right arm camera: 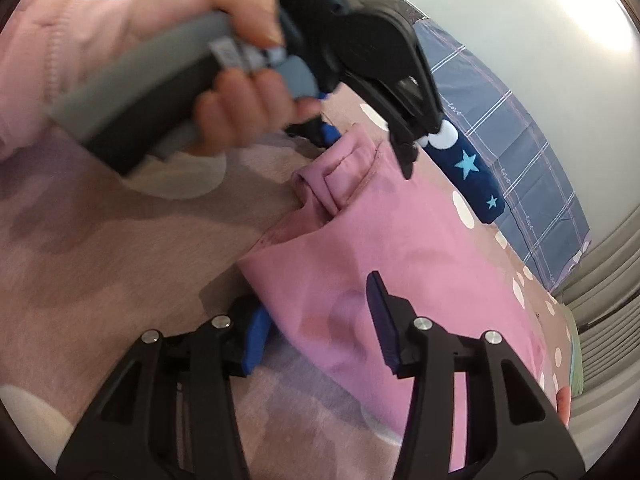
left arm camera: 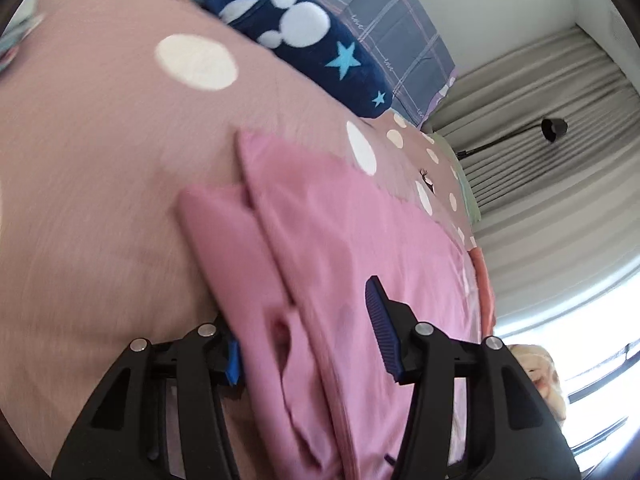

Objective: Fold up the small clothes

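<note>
One pink garment [left arm camera: 320, 232], soft cotton-looking knit, lies folded in flat layers on a dusty-pink bedspread [left arm camera: 100, 200] with big white dots. Left gripper [left arm camera: 308, 340]: jaws spread, ribbed blue pads on either side of the folded edge, not pinching it. Right gripper [right arm camera: 320, 332]: same deal, jaws spread over the garment's near corner, nothing squeezed. A hand [right arm camera: 224, 92] in a pink sleeve holds the left one's grey handle. One fuzzy navy pillow [left arm camera: 288, 36] with stars, plus a plaid grey sheet [left arm camera: 384, 20] behind it.
</note>
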The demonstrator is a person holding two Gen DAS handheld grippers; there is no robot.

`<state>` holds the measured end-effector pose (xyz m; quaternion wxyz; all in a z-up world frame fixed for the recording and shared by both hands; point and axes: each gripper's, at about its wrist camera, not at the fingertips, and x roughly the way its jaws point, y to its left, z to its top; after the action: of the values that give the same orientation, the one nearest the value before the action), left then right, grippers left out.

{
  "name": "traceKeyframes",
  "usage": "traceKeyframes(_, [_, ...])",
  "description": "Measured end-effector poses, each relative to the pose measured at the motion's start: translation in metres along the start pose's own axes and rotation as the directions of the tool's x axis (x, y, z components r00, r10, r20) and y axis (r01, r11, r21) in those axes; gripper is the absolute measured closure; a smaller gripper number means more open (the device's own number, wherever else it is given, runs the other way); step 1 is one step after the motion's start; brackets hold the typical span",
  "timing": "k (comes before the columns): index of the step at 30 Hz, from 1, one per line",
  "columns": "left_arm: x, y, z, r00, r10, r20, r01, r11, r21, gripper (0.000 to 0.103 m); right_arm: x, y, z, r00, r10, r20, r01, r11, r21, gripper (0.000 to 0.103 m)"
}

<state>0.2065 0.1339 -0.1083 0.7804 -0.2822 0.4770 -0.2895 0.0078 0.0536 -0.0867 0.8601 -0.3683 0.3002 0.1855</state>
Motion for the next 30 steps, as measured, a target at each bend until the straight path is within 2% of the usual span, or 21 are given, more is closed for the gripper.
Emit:
traceKeyframes(2, [0.007,-0.004,0.004,1.0,0.016,0.001,-0.016,0.999,0.03,0.059,0.006,-0.001,0.005,1.0,-0.004,-0.005,0.004,1.0,0.002,0.056])
traceKeyframes(4, [0.012,-0.004,0.007,0.999,0.036,-0.006,-0.036,0.998,0.042,0.076,0.015,-0.004,0.01,1.0,-0.007,-0.005,0.007,1.0,0.013,0.057])
traceKeyframes(6, [0.014,-0.001,0.009,0.999,0.04,-0.012,-0.039,0.999,0.026,0.086,0.021,-0.008,0.013,1.0,-0.003,-0.008,0.003,0.999,0.032,0.061])
traceKeyframes(7, [0.013,0.0,0.01,0.999,0.035,-0.01,-0.035,0.999,0.011,0.089,0.023,-0.01,0.013,1.0,0.006,-0.008,-0.006,0.999,0.041,0.066])
traceKeyframes(8, [0.012,0.0,0.01,0.999,0.031,-0.005,-0.031,0.999,0.006,0.091,0.025,-0.013,0.013,1.0,0.013,-0.011,-0.012,0.999,0.047,0.086])
traceKeyframes(9, [0.01,-0.003,0.009,0.999,0.035,0.008,-0.035,0.999,0.013,0.092,0.026,-0.015,0.012,1.0,0.007,-0.017,-0.006,0.998,0.06,0.097])
traceKeyframes(14, [0.009,-0.016,0.009,0.996,0.08,0.035,-0.081,0.996,0.035,0.093,0.016,-0.047,0.009,0.998,0.054,0.043,-0.062,0.979,0.193,0.098])
traceKeyframes(23, [0.001,-0.047,0.016,0.994,0.094,0.064,-0.097,0.994,0.055,0.093,-0.01,-0.076,0.001,0.994,0.048,0.1,-0.077,0.946,0.316,0.098])
traceKeyframes(30, [0.004,-0.086,0.02,0.988,0.132,0.081,-0.138,0.988,0.076,0.093,-0.033,-0.104,-0.017,0.99,0.034,0.138,-0.089,0.906,0.415,0.098])
